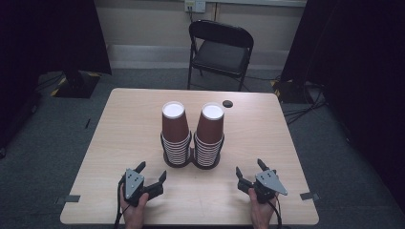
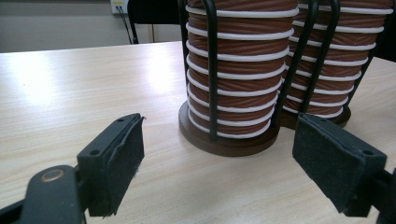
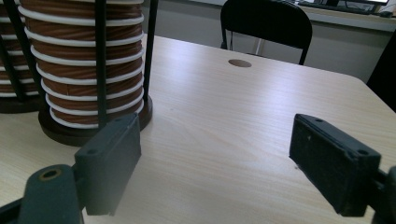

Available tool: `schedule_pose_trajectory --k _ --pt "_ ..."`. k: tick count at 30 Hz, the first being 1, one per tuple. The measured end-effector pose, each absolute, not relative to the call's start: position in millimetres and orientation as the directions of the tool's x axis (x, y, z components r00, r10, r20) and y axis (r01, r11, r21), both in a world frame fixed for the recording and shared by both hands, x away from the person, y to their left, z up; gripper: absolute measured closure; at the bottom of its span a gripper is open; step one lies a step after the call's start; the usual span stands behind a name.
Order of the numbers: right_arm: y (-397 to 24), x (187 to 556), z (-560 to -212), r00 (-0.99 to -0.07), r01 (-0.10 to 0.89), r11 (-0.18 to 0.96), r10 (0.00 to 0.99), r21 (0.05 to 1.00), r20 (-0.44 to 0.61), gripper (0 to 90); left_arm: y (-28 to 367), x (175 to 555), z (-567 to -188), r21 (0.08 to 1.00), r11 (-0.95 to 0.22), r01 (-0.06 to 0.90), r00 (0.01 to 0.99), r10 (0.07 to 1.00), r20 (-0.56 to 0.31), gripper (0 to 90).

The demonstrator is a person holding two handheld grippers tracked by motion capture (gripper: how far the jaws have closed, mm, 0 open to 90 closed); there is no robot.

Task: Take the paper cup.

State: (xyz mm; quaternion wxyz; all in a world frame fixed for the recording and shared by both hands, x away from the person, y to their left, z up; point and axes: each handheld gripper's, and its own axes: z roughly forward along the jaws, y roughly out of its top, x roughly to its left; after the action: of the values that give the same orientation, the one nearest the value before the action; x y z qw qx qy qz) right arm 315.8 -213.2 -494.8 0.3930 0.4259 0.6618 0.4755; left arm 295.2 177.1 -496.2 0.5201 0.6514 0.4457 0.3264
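Left gripper and right gripper rest low in the frame on the desk, jaws spread, nothing between them. Mid-frame, two cup stacks sit in a black wire holder, left stack and right stack side by side, top cups standing tall. Risks: nested cups likely stick, so two lift together; a hard pinch could crush the paper wall; an off-centre pull may tip the holder. Chair at top, well apart.

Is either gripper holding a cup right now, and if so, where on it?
No. The left gripper and right gripper both stand open and empty, short of the cup stacks.
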Motion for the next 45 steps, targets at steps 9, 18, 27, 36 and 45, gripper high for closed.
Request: schedule_pose_trajectory --k 9,18,27,36,45 --pt "-212.1 317.5 -493.9 -0.37 0.246 0.163 0.927 0.956 -0.063 16.7 176.7 293.5 -496.3 0.971 -0.053 0.234 0.371 0.928 -0.039 17.2" --pt "-202.5 320.9 -486.8 -0.411 0.269 0.129 0.912 0.954 -0.007 17.7 176.7 294.4 -496.0 0.968 -0.068 0.241 0.391 0.92 -0.033 17.3" --pt "-193.7 325.8 -469.2 -0.464 0.248 0.082 0.885 0.965 0.044 22.7 176.5 296.6 -495.7 0.963 -0.073 0.261 0.401 0.915 -0.039 17.8" --pt "-188.2 334.1 -449.0 -0.511 0.22 0.056 0.857 0.974 0.066 23.8 175.0 296.9 -495.7 0.962 -0.077 0.263 0.398 0.917 -0.035 16.0" --pt "-183.7 347.1 -422.9 -0.55 0.219 0.056 0.832 0.974 0.076 17.2 175.9 296.2 -495.7 0.963 -0.078 0.257 0.398 0.917 -0.032 16.0"
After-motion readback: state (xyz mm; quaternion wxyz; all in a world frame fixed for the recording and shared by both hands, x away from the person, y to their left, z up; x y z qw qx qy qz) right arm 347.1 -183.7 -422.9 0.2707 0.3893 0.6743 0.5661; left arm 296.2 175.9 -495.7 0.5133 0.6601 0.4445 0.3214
